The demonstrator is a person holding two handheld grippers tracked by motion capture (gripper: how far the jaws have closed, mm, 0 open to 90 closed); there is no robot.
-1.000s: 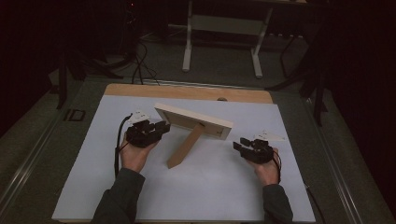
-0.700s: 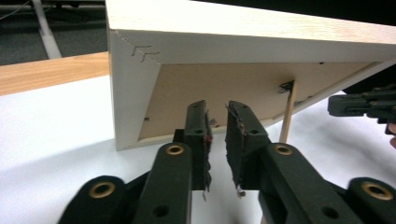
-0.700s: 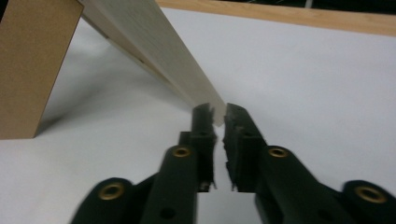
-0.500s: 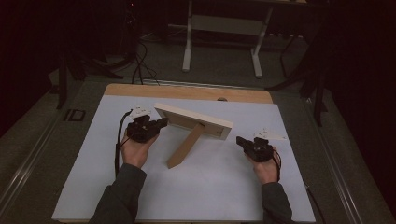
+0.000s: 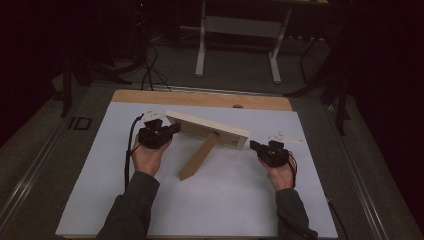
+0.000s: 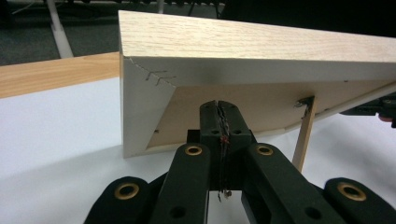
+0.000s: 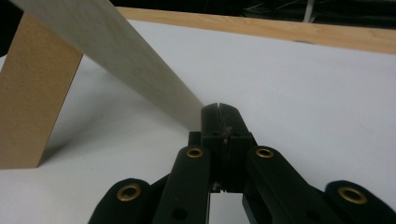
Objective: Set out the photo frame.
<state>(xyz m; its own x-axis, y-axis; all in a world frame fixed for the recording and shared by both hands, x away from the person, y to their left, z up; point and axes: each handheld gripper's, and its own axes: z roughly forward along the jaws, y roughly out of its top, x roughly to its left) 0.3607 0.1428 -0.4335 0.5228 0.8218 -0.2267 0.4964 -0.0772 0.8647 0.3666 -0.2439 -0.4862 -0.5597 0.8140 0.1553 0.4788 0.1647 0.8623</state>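
Standing on the white sheet [image 5: 210, 200], the frame [image 5: 207, 129] is propped by a brown strut [image 5: 200, 156] that slants down toward the person. A slip of that strut is the likeliest mishap: a push against the frame's back from the left gripper [image 5: 172, 129], whose tip is seen at or just short of the backing board, could fold the strut or tip the frame forward onto its face. A knock from the right gripper [image 5: 254, 145], placed just beside the frame's right end, could slide the whole thing across the smooth sheet. Whether either tip actually touches the frame cannot be told.

Both pairs of jaws are pressed together with nothing between them, as is seen in each gripper view; they have just been closing.

The frame is made of pale oak-grained wood, with a brown backing board [image 6: 243, 105] set into it and staples at the mitred corner. It is tilted backward, near the middle of the sheet, between the two grippers, with the bare wooden table edge [image 5: 200, 98] beyond it.
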